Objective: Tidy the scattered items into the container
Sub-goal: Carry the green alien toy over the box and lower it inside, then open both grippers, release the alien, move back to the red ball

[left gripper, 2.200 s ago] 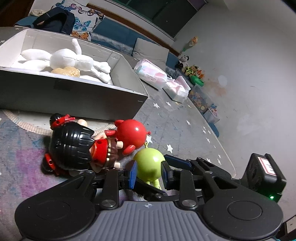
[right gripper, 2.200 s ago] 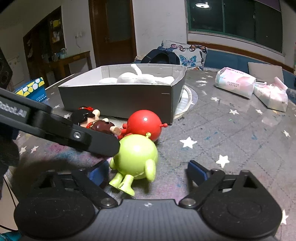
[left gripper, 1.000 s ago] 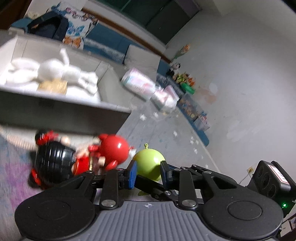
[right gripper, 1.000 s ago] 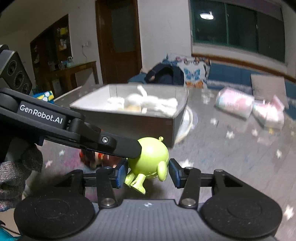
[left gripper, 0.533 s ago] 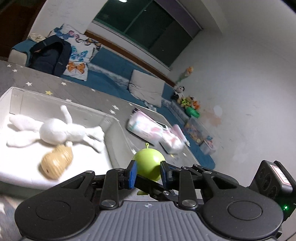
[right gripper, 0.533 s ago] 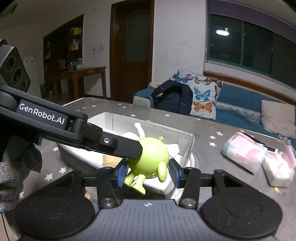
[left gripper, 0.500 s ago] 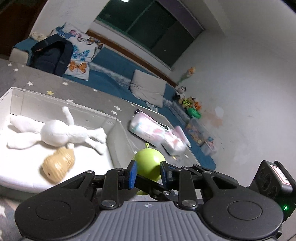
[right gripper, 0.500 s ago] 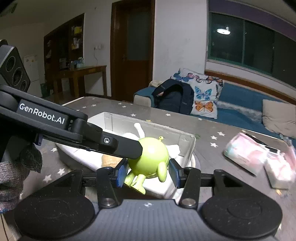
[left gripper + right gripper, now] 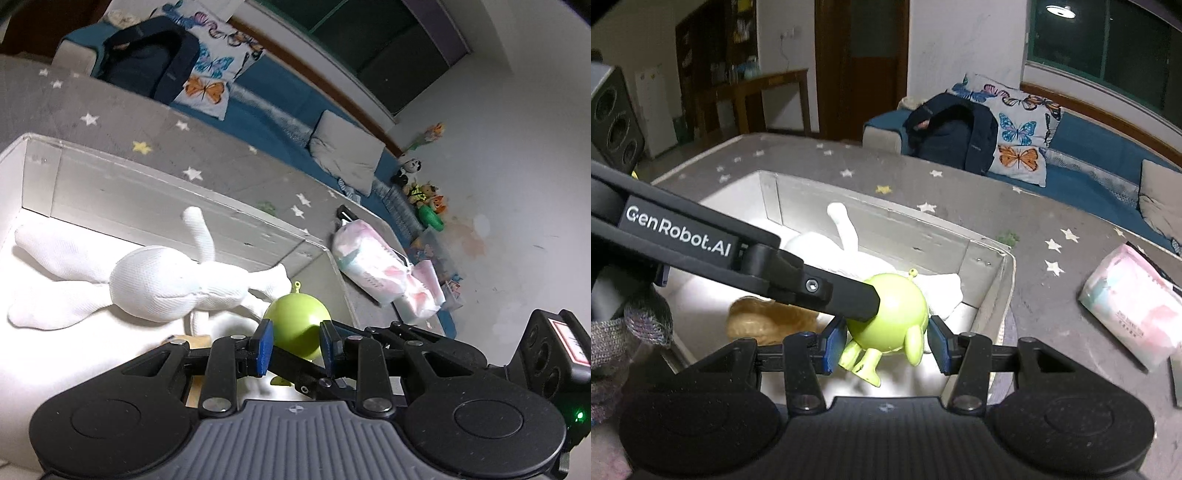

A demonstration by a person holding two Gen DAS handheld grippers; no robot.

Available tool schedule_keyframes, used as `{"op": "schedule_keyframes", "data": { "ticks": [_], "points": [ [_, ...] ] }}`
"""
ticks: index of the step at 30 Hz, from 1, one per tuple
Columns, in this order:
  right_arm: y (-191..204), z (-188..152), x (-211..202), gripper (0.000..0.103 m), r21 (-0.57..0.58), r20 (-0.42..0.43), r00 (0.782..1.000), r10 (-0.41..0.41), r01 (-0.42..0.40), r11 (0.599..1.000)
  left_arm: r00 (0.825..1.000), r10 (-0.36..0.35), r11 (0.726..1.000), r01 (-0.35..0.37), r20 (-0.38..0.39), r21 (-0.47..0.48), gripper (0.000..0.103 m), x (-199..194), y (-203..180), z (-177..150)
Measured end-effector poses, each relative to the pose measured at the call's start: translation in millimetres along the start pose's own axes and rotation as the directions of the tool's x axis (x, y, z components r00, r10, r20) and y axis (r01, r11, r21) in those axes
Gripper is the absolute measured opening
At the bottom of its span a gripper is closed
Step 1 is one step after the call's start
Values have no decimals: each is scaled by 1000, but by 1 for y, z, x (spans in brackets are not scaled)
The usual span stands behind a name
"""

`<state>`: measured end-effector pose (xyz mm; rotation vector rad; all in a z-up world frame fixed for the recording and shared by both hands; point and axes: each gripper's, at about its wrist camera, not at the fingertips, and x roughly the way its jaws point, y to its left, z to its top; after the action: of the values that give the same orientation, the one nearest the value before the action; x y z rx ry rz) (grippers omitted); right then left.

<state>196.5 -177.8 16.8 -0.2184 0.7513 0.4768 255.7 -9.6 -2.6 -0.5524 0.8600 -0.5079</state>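
A green round toy (image 9: pixel 297 321) with small legs hangs in the air, gripped from two sides. My left gripper (image 9: pixel 293 347) is shut on it, and my right gripper (image 9: pixel 886 349) is shut on the same green toy (image 9: pixel 890 317). In the right wrist view one of the left gripper's fingers (image 9: pixel 812 284) crosses from the left onto the toy. The toy is over the near right corner of the white box (image 9: pixel 1001 291). Inside the box (image 9: pixel 147 192) lie a white plush figure (image 9: pixel 162 284) and a tan toy (image 9: pixel 768 321).
Two tissue packs (image 9: pixel 1130 306) lie on the grey star-patterned surface (image 9: pixel 960 192) right of the box. A gloved hand (image 9: pixel 613 332) shows at the left edge. Behind are a blue sofa with a dark backpack (image 9: pixel 953 133) and butterfly cushions.
Both grippers have carried the green toy from beside the box to above its inside. The red toy and the doll have dropped out of view.
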Motion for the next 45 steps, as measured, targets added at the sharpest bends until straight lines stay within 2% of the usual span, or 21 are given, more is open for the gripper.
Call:
{"op": "schedule_keyframes", "data": {
  "ticks": [7,13,24,34,40,42,43,45],
  "points": [
    [15,9,20,48,-100,-81,996,-35,27,995,999,42,999,-42,-21,-4,29,8,7,4],
    [24,13,26,48,-145,-127,990,-58,39,989,999,47,999,-48,-25,-15,30,11,11,4],
    [28,16,31,50,-176,-153,986,-70,42,983,997,68,998,-68,-23,-4,31,11,11,4],
    [24,15,16,50,-141,-112,992,-55,39,989,998,68,998,-68,3,-5,31,1,7,2],
    [22,12,-16,50,-95,-23,999,-45,42,995,997,62,998,-63,46,15,31,-20,-3,-3],
    [23,10,-30,53,-85,13,999,-41,42,995,996,60,998,-61,64,24,31,-29,-7,-6],
    [24,8,-39,58,-80,35,999,-40,43,996,995,59,998,-61,75,28,31,-35,-9,-8],
    [27,5,-54,59,-76,73,997,-37,42,996,994,53,998,-57,93,34,31,-45,-13,-13]
  ]
}}
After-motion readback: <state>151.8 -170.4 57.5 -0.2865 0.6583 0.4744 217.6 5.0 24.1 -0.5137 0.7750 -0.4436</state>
